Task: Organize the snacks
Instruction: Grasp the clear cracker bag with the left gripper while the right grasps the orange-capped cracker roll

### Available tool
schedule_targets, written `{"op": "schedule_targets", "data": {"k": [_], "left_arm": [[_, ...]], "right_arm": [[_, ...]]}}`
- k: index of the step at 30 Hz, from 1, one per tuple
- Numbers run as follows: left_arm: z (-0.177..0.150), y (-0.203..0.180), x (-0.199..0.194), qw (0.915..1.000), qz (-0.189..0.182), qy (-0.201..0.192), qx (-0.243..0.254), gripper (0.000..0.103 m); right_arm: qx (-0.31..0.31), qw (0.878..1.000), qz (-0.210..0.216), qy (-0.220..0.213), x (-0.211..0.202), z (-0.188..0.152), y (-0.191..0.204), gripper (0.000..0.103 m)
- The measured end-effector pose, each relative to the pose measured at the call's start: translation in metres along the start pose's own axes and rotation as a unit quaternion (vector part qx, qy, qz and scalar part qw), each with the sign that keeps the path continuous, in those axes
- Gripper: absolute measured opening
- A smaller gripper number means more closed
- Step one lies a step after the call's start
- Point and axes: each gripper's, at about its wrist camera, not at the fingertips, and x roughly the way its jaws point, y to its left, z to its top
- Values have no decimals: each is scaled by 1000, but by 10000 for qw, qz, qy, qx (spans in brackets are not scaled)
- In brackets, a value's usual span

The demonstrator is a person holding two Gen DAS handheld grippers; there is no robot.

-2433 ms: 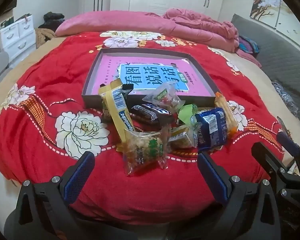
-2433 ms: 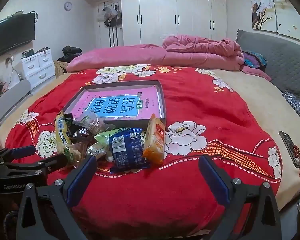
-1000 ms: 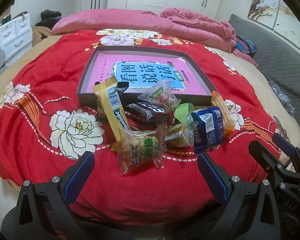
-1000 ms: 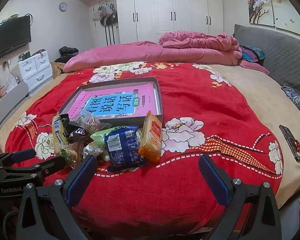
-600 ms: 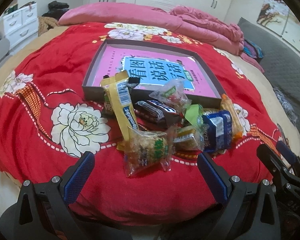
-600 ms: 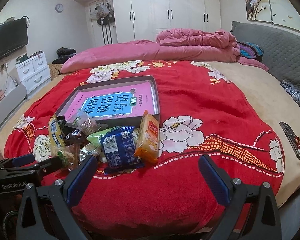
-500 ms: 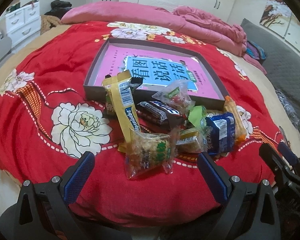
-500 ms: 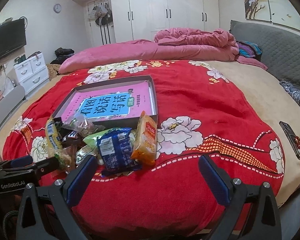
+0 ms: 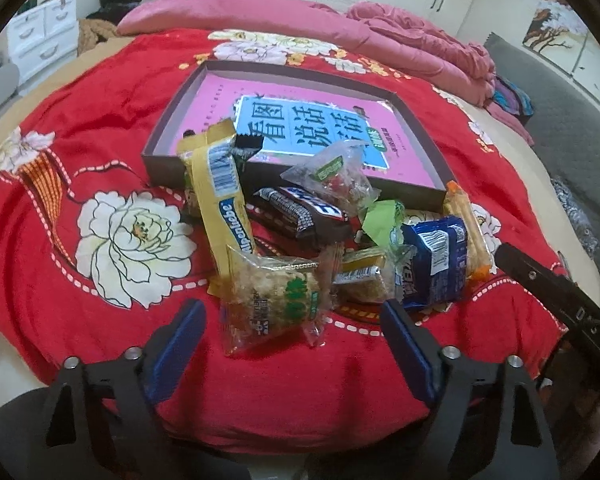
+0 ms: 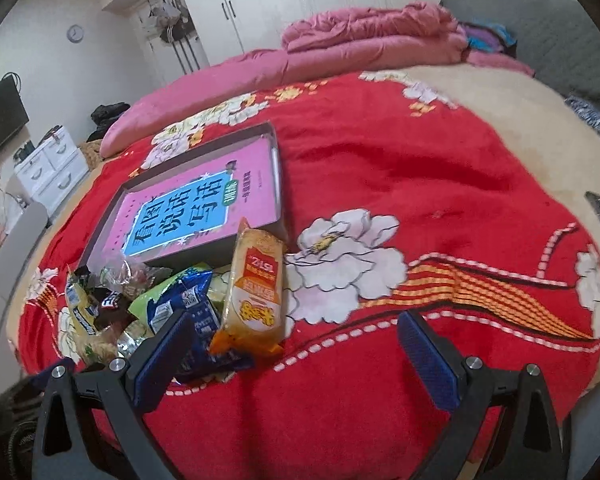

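Red flowered bedspread (image 9: 112,184) fills my view. My left gripper (image 9: 288,340), fingers spread but just narrowing, straddles nothing, nearing the clear crumbly-snack packet (image 9: 272,300). My right gripper (image 10: 296,354), fingers spread, has swung toward the orange packet (image 10: 256,280). Behind the pile, the shallow brown box (image 9: 164,160) holds only a pink book (image 9: 300,128).

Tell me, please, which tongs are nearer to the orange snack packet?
Right. The right tongs open just before the orange snack packet; the left tongs sit across the pile, framing the clear rice-cake packet.
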Motion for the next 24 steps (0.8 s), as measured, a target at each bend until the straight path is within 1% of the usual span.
{"op": "schedule_targets", "data": {"k": [1,3,5,7,9,10,11,12,16,20,21,22,23,24], "left_arm": [[0,1,1,10000,7,29,-26,84],[0,3,4,9999,-8,73,-89,82],[0,5,4,9999,-14,73,-131,81],[0,5,5,9999,-8,56,-143,78],[1,6,6,9999,-5,50,-163,76],[1,6,7,9998,-8,68,-173,74],[1,6,8,9998,-9,86,-185,72],[0,7,8,9998,-5,98,-191,71],[-1,6,11,9997,10,130,-218,70],[1,6,16,9994,41,155,-312,70],[1,6,17,9993,60,162,-327,68],[2,6,19,9992,95,173,-339,63],[2,6,20,9992,115,185,-349,62],[2,7,21,9990,107,197,-381,62]], "right_arm": [[24,10000,13,86,5,2,0,102],[0,9998,59,192,13,5,2,102],[-49,9996,74,274,22,9,3,100],[-39,9993,121,358,29,12,3,93],[-19,9988,213,450,35,14,2,88],[0,9985,282,478,37,15,1,84],[-4,9983,316,491,39,17,2,81],[-30,9981,364,494,41,18,2,76],[-64,9974,459,558,49,23,4,60],[-85,9965,492,676,58,24,5,49],[-105,9963,494,690,59,24,6,46],[-124,9962,501,698,61,24,6,42],[-149,9958,535,722,63,24,8,40],[-161,9957,551,734,63,23,8,34]]}}
